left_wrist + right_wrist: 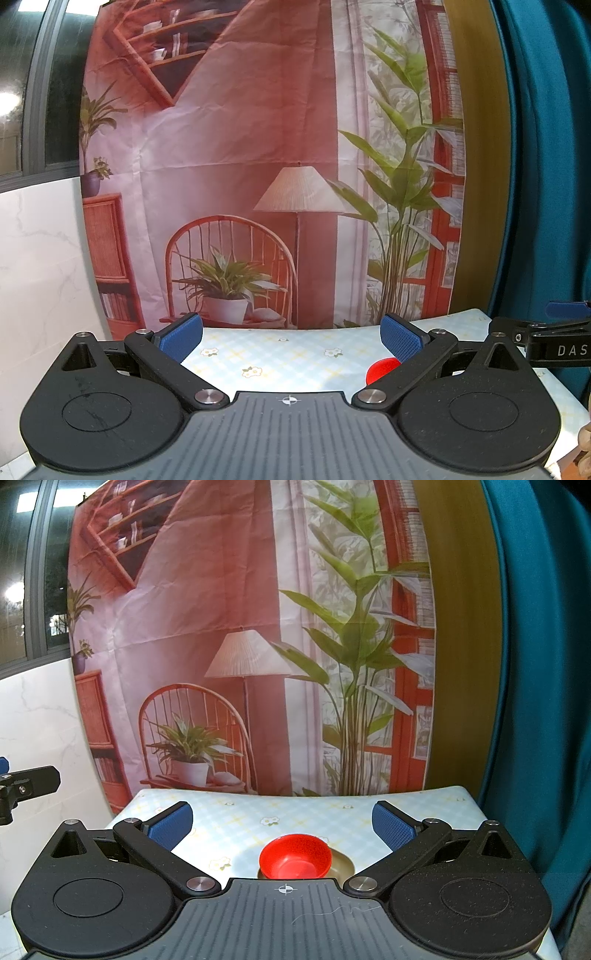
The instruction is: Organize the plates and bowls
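A red bowl [295, 856] sits on a pale olive plate [341, 864] on the table, low in the right wrist view, just ahead of the gripper body. My right gripper [282, 823] stands open above and behind the bowl, nothing between its blue pads. In the left wrist view only a sliver of the red bowl [380, 369] shows, behind the right finger. My left gripper [291, 338] is open and empty over the tablecloth. The right gripper's body [546, 339] shows at that view's right edge.
The table [258, 812] carries a pale checked cloth with small flowers. A printed backdrop [240, 646] of a room hangs just behind the table's far edge. A teal curtain [535, 664] stands to the right, a white marble panel [37, 720] to the left.
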The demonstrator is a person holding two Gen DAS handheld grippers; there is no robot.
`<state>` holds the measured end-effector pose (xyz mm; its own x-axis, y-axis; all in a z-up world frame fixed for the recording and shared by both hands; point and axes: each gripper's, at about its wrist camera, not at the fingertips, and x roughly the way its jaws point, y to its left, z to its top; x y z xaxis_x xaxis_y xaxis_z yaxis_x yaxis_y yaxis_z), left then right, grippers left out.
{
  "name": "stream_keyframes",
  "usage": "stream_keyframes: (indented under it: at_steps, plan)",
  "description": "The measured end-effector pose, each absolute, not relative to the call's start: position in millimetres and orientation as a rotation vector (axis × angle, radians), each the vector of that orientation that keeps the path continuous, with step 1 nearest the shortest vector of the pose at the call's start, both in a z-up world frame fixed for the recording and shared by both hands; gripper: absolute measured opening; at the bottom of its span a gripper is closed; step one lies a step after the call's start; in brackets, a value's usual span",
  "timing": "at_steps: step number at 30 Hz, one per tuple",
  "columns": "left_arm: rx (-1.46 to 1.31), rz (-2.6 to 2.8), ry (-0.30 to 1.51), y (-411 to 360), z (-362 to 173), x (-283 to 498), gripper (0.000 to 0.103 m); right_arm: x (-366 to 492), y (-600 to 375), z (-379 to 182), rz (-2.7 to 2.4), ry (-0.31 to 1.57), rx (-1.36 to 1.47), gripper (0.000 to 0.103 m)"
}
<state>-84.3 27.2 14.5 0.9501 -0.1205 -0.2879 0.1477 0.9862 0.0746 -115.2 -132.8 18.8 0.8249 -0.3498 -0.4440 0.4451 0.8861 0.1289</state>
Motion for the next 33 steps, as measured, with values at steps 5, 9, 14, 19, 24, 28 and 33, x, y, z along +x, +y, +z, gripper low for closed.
stream_keyframes:
  at_steps: [5, 9, 14, 19, 24, 28, 33]
  plan:
    - [0.094, -0.139, 0.284, 27.9, 14.3, -84.1, 0.103, -115.2, -132.8, 18.7, -0.426, 0.426, 0.231, 0.103]
    - [0.094, -0.141, 0.286, 28.2, 14.0, -83.8, 0.103, -116.5, -133.5, 19.3, -0.428, 0.424, 0.233, 0.103]
    - [0.096, -0.143, 0.285, 28.1, 13.8, -83.5, 0.103, -116.5, -134.4, 19.5, -0.427, 0.424, 0.233, 0.103]
    - [0.101, -0.148, 0.286, 29.4, 14.0, -81.7, 0.103, -118.7, -137.7, 20.9, -0.433, 0.421, 0.237, 0.103]
    - [0.100, -0.147, 0.287, 30.1, 14.2, -81.5, 0.103, -118.9, -138.0, 21.0, -0.434, 0.421, 0.237, 0.103]
    - [0.101, -0.148, 0.290, 30.2, 13.7, -81.3, 0.103, -118.8, -137.5, 20.9, -0.434, 0.421, 0.238, 0.103]
    - [0.104, -0.152, 0.286, 30.4, 14.5, -82.2, 0.103, -118.7, -137.8, 21.0, -0.434, 0.421, 0.237, 0.103]
